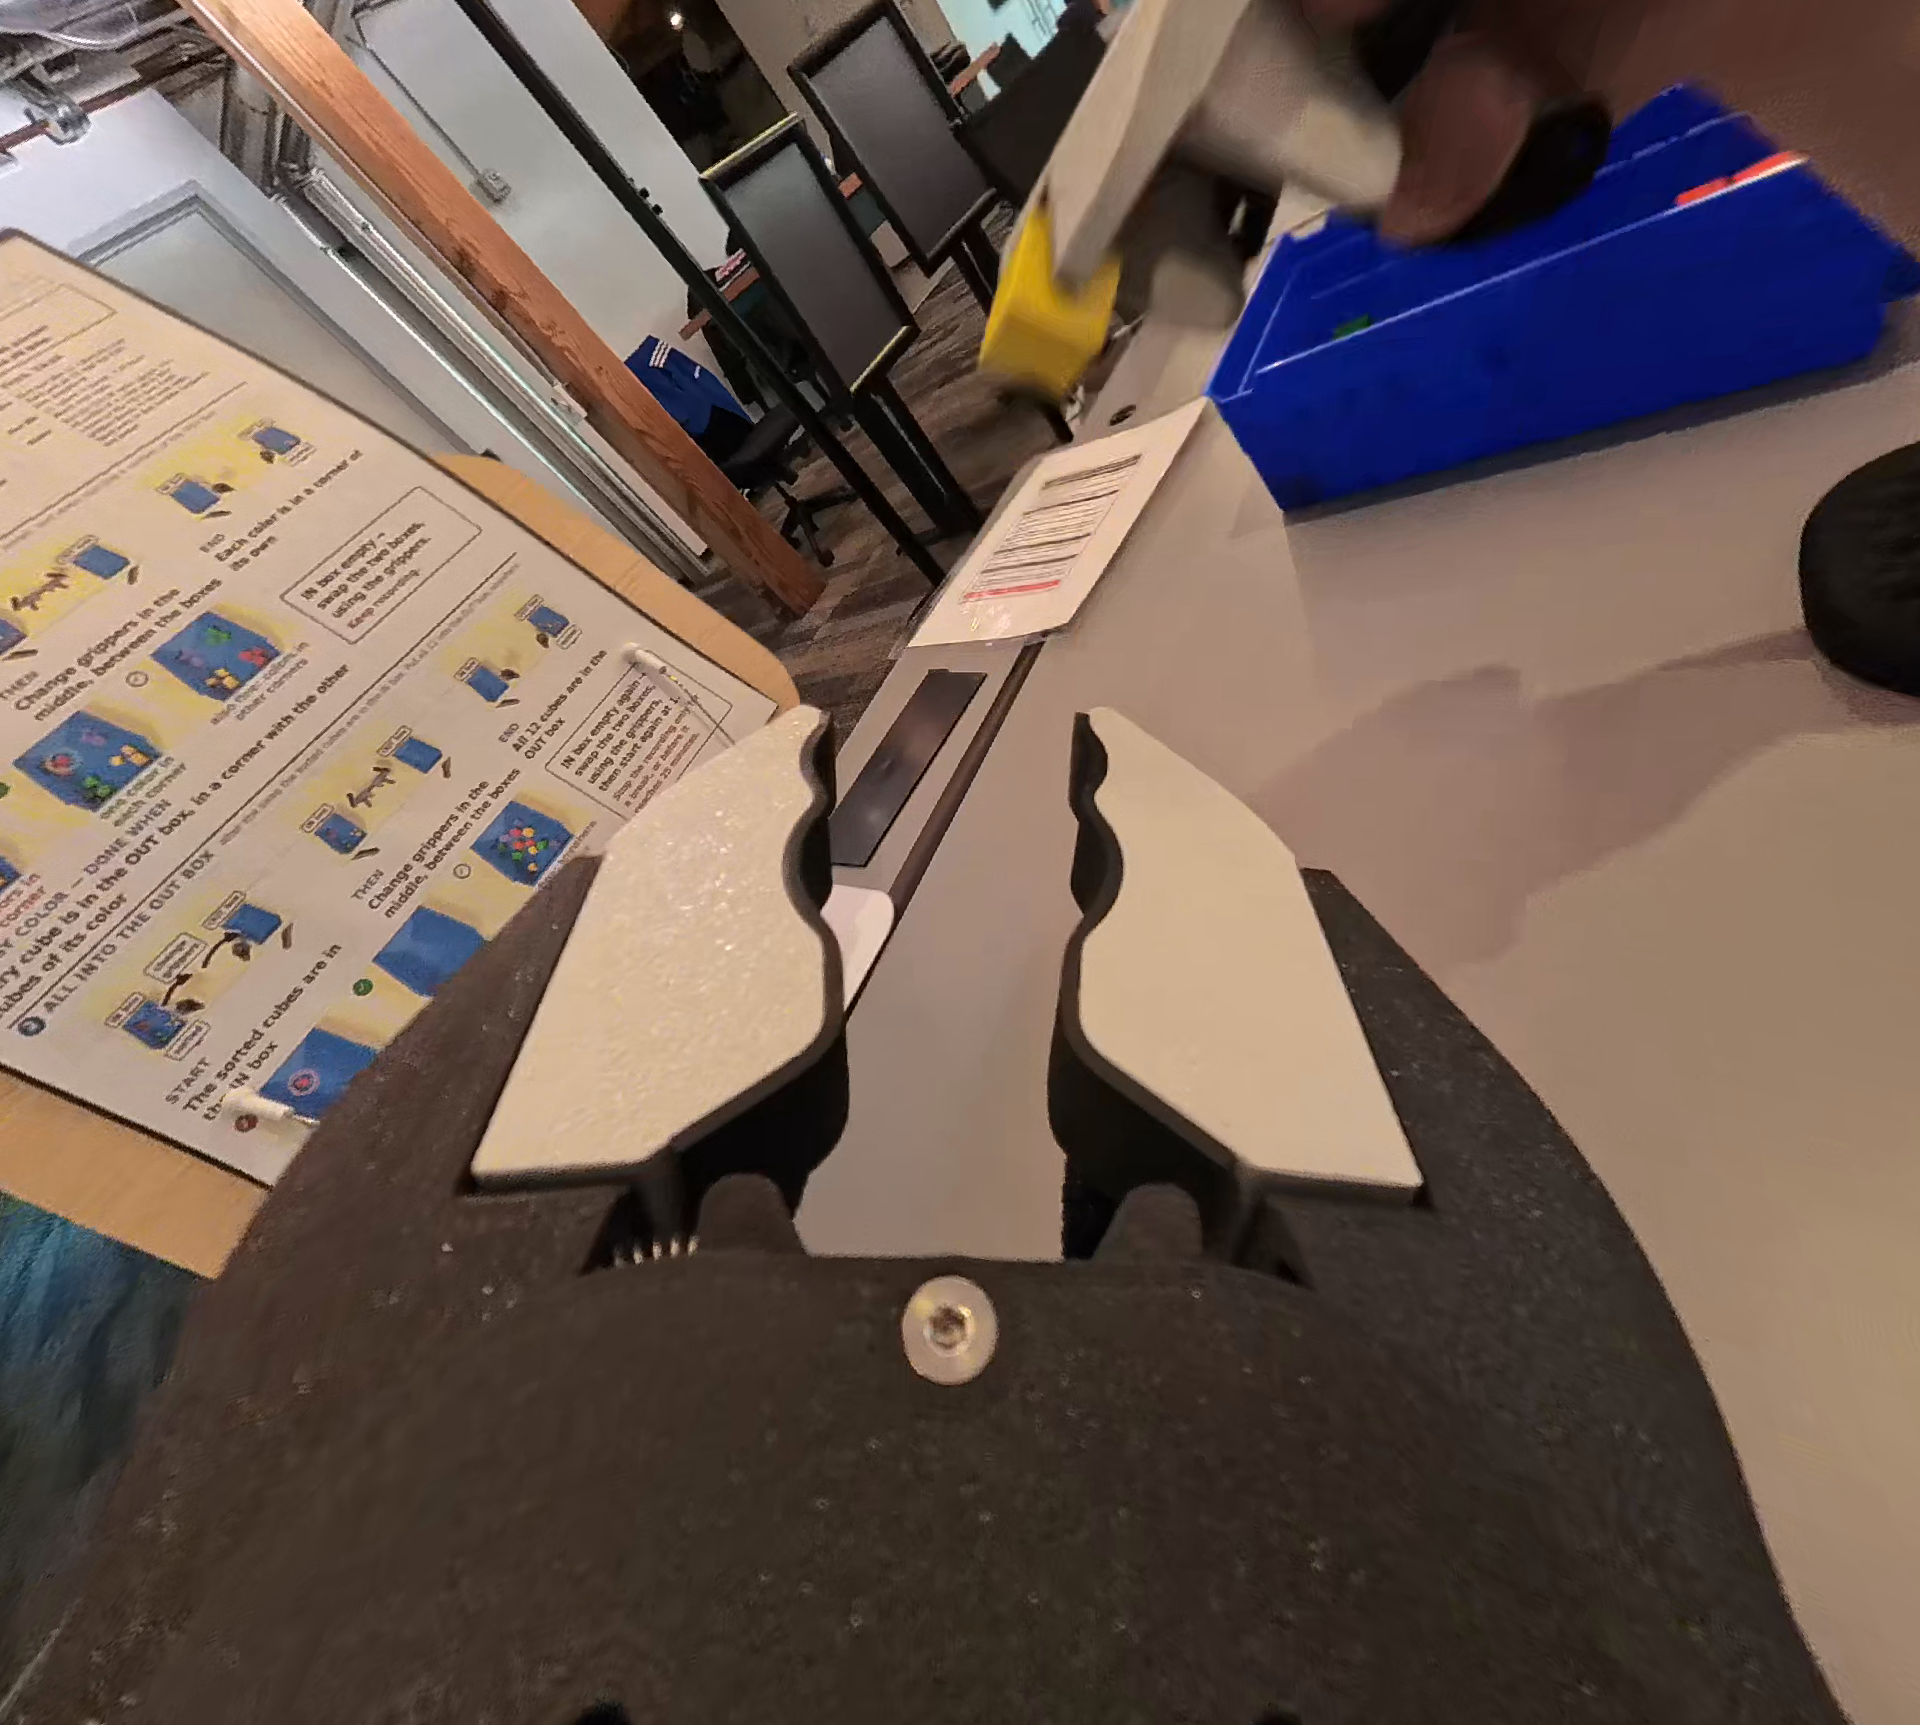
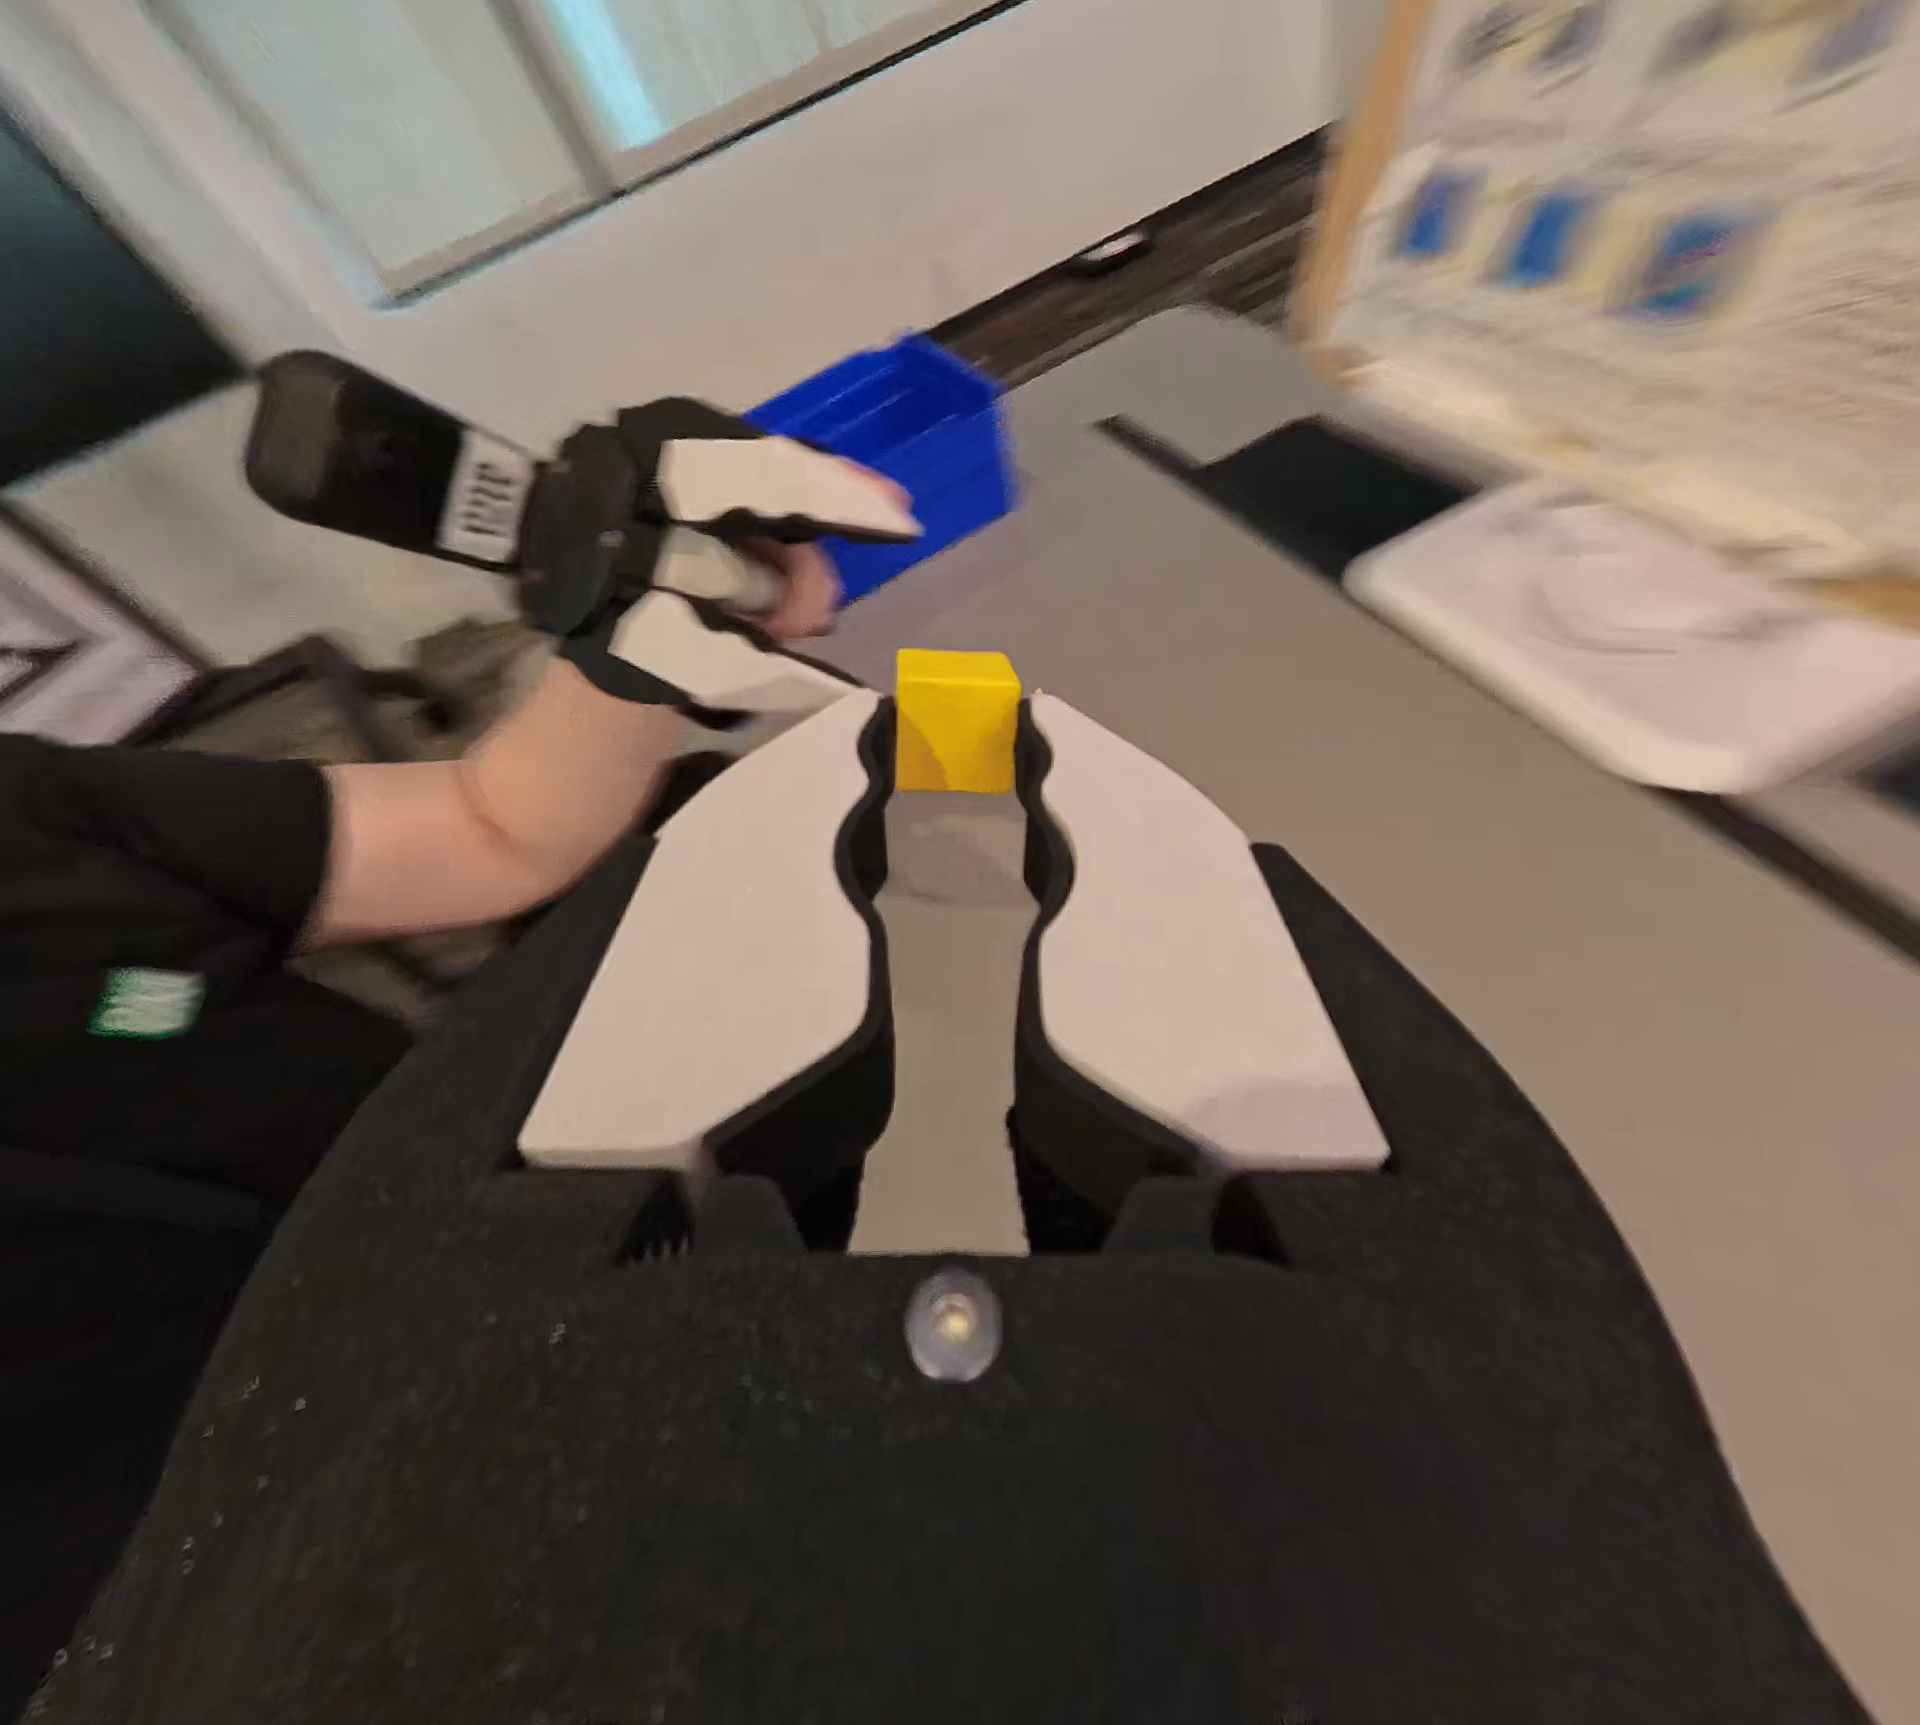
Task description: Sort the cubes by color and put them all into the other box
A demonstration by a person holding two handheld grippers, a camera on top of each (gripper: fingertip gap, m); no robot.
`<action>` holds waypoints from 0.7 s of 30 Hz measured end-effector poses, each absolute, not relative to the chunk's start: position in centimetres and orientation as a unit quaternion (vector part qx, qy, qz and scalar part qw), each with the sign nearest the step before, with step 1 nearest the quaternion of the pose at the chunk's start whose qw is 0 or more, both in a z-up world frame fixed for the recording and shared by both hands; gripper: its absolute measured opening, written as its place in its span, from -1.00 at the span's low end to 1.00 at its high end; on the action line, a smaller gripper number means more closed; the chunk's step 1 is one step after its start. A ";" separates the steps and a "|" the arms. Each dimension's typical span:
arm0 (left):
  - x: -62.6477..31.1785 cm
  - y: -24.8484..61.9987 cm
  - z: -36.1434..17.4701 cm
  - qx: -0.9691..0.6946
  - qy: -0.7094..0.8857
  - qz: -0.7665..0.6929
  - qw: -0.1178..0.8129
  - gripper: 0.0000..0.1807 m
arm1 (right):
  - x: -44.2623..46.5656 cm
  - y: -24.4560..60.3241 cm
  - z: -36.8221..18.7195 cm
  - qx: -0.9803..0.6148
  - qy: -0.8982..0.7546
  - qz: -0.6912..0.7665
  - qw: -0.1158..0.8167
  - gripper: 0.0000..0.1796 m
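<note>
My right gripper [image 2: 954,719] is shut on a yellow cube [image 2: 954,721], held at its fingertips above the grey table [image 2: 1351,844]. The same cube shows in the left wrist view [image 1: 1044,314], pinched by the right gripper's fingers [image 1: 1132,127] in the air beside a blue box [image 1: 1538,356]. A green cube [image 1: 1351,325] and a red cube [image 1: 1735,184] show inside that box. My left gripper [image 1: 951,740] is open and empty above the table's edge; it also shows in the right wrist view [image 2: 821,595], in front of another blue box [image 2: 904,449].
An instruction board [image 1: 260,740] on a wooden stand is left of the table edge. A white sheet of paper [image 1: 1060,532] lies on the table near the blue box. A black round object [image 1: 1870,574] sits at the right. A person's forearm [image 2: 468,823] holds the left gripper.
</note>
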State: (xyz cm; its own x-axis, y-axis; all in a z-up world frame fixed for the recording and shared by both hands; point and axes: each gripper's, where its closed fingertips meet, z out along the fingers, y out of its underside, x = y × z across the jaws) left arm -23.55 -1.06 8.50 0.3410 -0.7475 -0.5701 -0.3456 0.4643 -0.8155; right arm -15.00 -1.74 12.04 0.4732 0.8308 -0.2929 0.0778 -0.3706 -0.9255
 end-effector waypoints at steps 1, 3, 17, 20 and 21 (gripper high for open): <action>-23.8 -0.8 8.6 -0.497 0.547 -0.160 0.654 -0.54 | -11.1 -1.2 12.8 -0.738 -0.288 0.342 0.505 -0.76; -24.2 -0.4 8.8 -0.506 0.535 -0.175 0.654 -0.58 | -0.7 -0.4 13.0 -0.781 -0.188 0.172 0.570 -0.76; -27.7 3.8 9.4 -0.604 0.428 -0.228 0.633 -0.64 | 22.4 -2.7 -3.2 -0.939 -0.072 0.041 0.332 -0.76; -27.5 3.8 10.5 -0.606 0.417 -0.235 0.635 -0.65 | 22.4 -0.7 -6.7 -0.953 -0.108 0.054 0.277 -0.76; -27.5 4.0 10.9 -0.608 0.415 -0.223 0.639 -0.65 | 22.0 -0.2 -8.0 -0.956 -0.112 0.072 0.261 -0.76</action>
State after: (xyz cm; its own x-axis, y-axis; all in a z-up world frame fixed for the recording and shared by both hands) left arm -27.54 4.01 10.88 0.5562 -0.7897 -0.2589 -0.2190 0.1613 -0.9623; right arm 21.98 -0.19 -8.04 0.9643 0.2526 -0.0794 0.1771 -0.8383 -0.5157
